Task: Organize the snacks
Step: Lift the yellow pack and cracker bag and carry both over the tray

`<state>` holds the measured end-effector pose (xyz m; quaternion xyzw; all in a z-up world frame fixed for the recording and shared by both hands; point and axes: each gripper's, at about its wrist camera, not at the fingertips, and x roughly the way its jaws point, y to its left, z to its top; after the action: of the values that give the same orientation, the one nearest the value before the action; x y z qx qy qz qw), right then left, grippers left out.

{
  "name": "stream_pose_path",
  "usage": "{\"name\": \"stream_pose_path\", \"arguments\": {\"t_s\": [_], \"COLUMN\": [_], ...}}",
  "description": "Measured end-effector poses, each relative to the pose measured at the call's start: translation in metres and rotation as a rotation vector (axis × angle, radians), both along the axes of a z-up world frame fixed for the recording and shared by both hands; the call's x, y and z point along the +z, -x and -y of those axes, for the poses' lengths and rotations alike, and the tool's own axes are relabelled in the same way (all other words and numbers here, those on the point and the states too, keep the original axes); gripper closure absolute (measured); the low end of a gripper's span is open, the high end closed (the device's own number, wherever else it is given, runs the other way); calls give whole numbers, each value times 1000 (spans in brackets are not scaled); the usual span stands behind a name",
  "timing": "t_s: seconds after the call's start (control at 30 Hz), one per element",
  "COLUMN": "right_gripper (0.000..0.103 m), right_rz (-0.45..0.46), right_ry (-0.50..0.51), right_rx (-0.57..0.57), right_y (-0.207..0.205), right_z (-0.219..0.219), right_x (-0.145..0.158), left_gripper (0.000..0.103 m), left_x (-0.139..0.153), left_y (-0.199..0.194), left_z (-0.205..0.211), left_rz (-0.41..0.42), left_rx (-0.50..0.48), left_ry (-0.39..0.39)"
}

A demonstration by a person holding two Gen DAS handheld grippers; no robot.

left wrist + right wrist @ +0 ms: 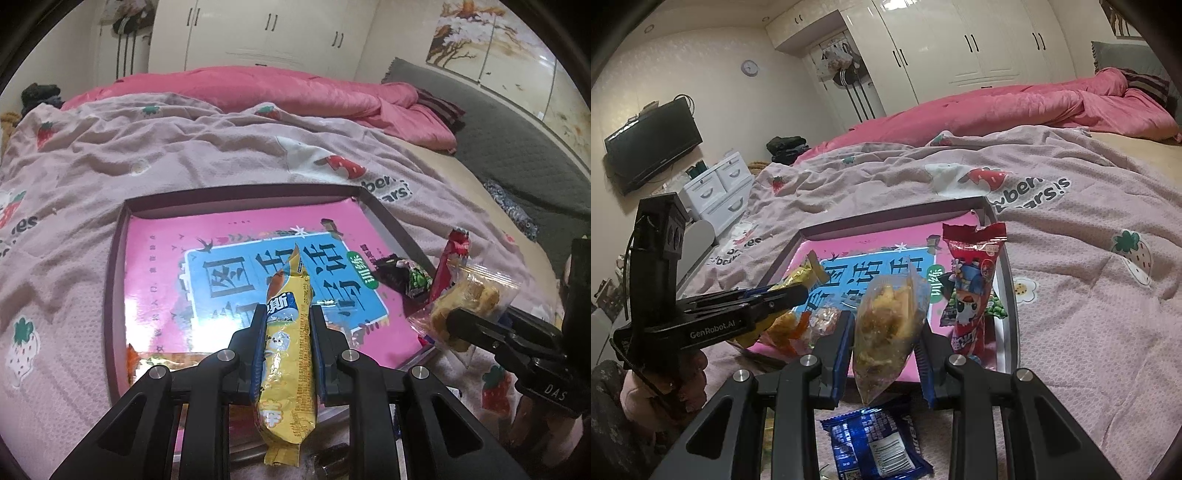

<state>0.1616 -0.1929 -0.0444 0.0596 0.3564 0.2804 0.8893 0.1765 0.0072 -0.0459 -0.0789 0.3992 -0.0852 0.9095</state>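
Observation:
A shallow box with a pink and blue printed floor [159, 266] lies on the bed; it also shows in the right wrist view [886, 236]. My left gripper [287, 314] is shut on a long yellow snack packet [288, 343] above the box's near edge. My right gripper [886, 328] is shut on a clear bag of golden snacks [890, 317]; it shows at the box's right side in the left wrist view [469, 295]. A red snack packet [971, 284] stands against the box's right wall. A green and black wrapped snack [415, 278] lies in the box.
A blue foil packet [875, 443] lies on the pink strawberry blanket [1089, 314] in front of the box. Orange and clear wrapped snacks [812, 325] sit at the box's near left corner. A pink quilt [258, 88] is bunched at the far side.

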Motion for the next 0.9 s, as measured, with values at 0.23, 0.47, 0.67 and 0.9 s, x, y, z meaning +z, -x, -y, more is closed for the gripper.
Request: {"name": "stream_pose_path", "arguments": {"t_s": [0.23,0.47,0.67,0.9], "right_gripper": [71,71,71,71], "right_rz": [0,-1,-9,-15], "right_ry": [18,34,42,65], "right_rx": [-12,-12,-9,15], "right_y": [-5,-9,-15,-19], "right_z": [0,-3,-6,-13], "right_x": [-3,-6,-11,-17], "left_gripper": [81,81,81,81], "left_x": [-6,-9,-9,-10], "left_y": [-3,-3,-3,-4], "left_z": [7,11,13,13], "left_rz": [-12,-19,-22,-23], "left_rx": [-26,-46,-58,-65], "left_ry": [-6,-11,-11,-11]}}
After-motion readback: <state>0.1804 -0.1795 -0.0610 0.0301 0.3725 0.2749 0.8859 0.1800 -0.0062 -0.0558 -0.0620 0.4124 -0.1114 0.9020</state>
